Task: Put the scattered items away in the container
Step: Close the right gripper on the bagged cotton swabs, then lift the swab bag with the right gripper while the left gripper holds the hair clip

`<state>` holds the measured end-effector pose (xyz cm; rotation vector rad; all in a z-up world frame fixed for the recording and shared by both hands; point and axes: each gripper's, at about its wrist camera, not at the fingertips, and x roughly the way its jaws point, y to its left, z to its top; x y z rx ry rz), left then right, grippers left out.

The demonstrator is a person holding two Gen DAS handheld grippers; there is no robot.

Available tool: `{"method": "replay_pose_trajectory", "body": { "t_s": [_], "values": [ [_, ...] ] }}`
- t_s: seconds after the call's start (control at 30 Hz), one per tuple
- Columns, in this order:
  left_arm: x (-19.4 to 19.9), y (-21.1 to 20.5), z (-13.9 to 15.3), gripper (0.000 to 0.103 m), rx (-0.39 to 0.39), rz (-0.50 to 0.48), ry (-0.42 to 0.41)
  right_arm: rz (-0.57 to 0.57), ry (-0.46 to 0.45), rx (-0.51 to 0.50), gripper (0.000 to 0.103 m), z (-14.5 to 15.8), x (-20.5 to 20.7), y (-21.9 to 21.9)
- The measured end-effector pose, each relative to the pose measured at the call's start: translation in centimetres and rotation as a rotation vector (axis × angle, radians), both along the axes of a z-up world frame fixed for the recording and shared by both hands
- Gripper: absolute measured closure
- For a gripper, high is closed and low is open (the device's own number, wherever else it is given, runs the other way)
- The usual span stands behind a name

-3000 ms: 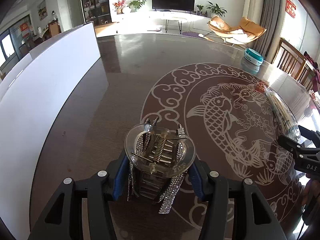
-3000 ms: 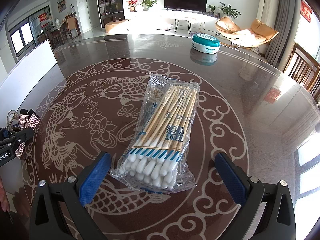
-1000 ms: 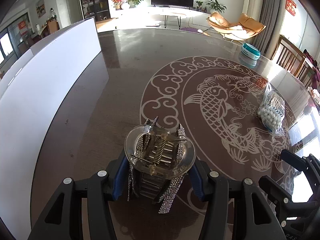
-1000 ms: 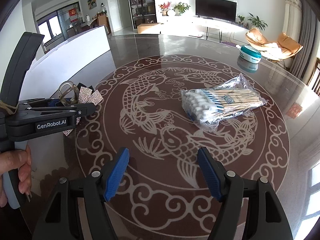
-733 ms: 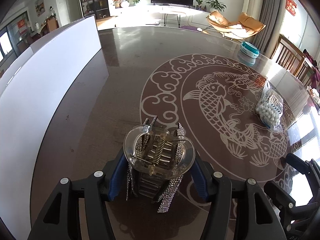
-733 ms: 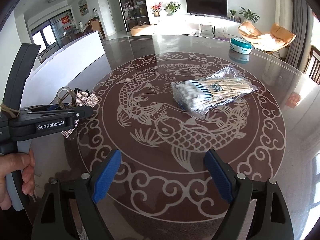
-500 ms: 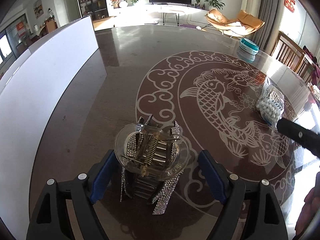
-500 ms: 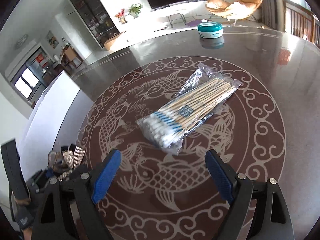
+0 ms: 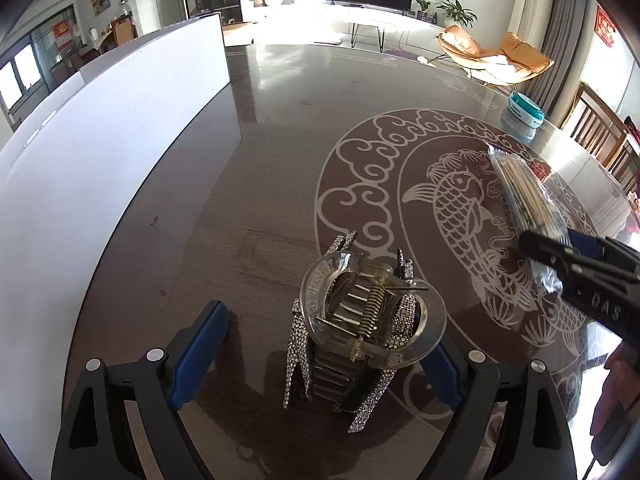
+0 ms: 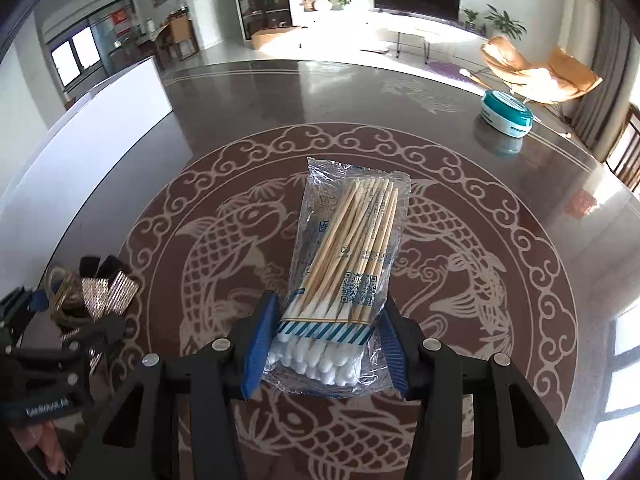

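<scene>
Only right-wrist view shows swab packet (image 10: 352, 264) printing.

Strong daylight floods in from the far room and the right-hand windows, blowing out the floor there to white. The glossy dark surface (image 9: 280, 128) carries broad glare streaks and reflections. Both fisheye views bend straight edges and darken at the corners. The left view's lower edge is slightly soft.

The hair claw clip (image 9: 366, 332) stands on the worktop (image 9: 280, 152), between the left tongs' (image 9: 320, 360) fingers. To its right lies the cotton swab packet (image 10: 348, 272), its near end between the right tongs' (image 10: 324, 344) fingers. Far right behind sits a round lidded tin (image 10: 507, 113); along the left stands a white board (image 9: 100, 152).
</scene>
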<state>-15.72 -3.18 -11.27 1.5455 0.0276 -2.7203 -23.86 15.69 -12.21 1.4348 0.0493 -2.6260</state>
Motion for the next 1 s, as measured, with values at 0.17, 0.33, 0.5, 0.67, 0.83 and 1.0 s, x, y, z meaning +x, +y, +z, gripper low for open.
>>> {"method": "replay_pose_trajectory", "body": {
  "t_s": [0.17, 0.33, 0.5, 0.67, 0.83, 1.0],
  "values": [
    [0.2, 0.1, -0.2, 0.013, -0.013, -0.001, -0.005, 0.079, 0.040, 0.041, 0.053, -0.5, 6.8, -0.4],
    [0.3, 0.2, -0.1, 0.012, -0.015, 0.002, -0.006, 0.061, 0.070, 0.042, 0.047, -0.7, 10.4, 1.1],
    [0.5, 0.0, -0.3, 0.002, -0.016, -0.004, -0.021, 0.028, 0.067, 0.045, 0.009, -1.3, 11.1, 1.4],
    [0.6, 0.0, -0.4, 0.000, -0.016, 0.002, -0.022, -0.004, 0.047, 0.043, 0.000, -1.5, 10.7, 1.7],
    [0.8, 0.0, -0.5, 0.000, -0.016, 0.005, -0.011, -0.005, 0.048, 0.045, 0.000, -1.5, 10.7, 1.7],
    [1.4, 0.0, -0.6, 0.000, -0.017, 0.019, 0.034, 0.000, 0.047, 0.047, 0.000, -1.5, 10.4, 1.7]
  ]
}}
